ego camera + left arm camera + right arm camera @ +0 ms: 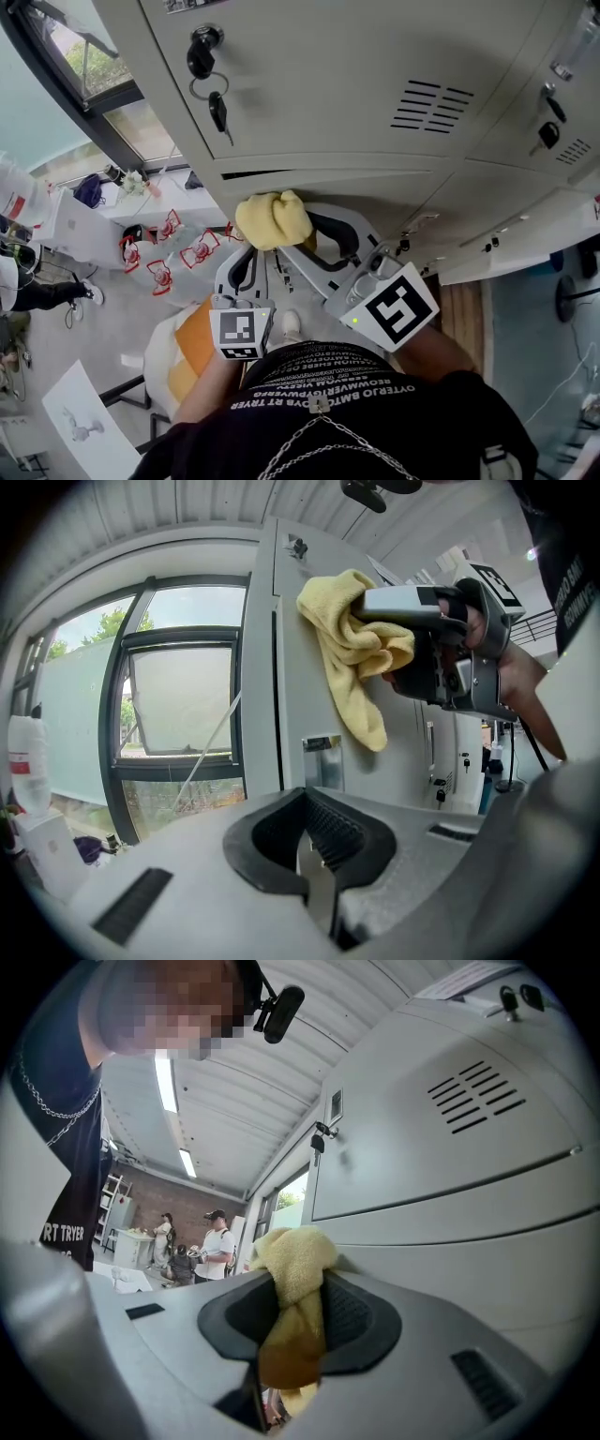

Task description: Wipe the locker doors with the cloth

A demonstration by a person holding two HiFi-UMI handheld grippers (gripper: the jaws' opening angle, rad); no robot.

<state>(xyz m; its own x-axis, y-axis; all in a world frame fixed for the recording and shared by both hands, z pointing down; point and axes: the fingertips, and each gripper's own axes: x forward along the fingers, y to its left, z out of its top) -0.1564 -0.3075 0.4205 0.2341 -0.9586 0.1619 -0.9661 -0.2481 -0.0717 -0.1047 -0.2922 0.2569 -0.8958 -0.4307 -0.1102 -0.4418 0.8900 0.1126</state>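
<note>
Bright and even throughout, with no deep shadow anywhere. Daylit from the window (183, 700) at the left of the left gripper view, washed out toward white in its panes. Lit also by ceiling strip lights (170, 1082) in the right gripper view, glaring slightly. Faintly shadowed beside the cloth (352, 649) on the locker door (305, 667). Strongly bowed at the edges of both gripper views, with black corners. Soft in the near foreground there, sharper farther off. Only mildly curved and sharp in the head view.

Cloth (274, 219) sits in my right gripper (296, 246) against the locker door (356, 84), my left gripper (246, 266) just beside it, keys (210, 77) above, window (89, 70) left.
</note>
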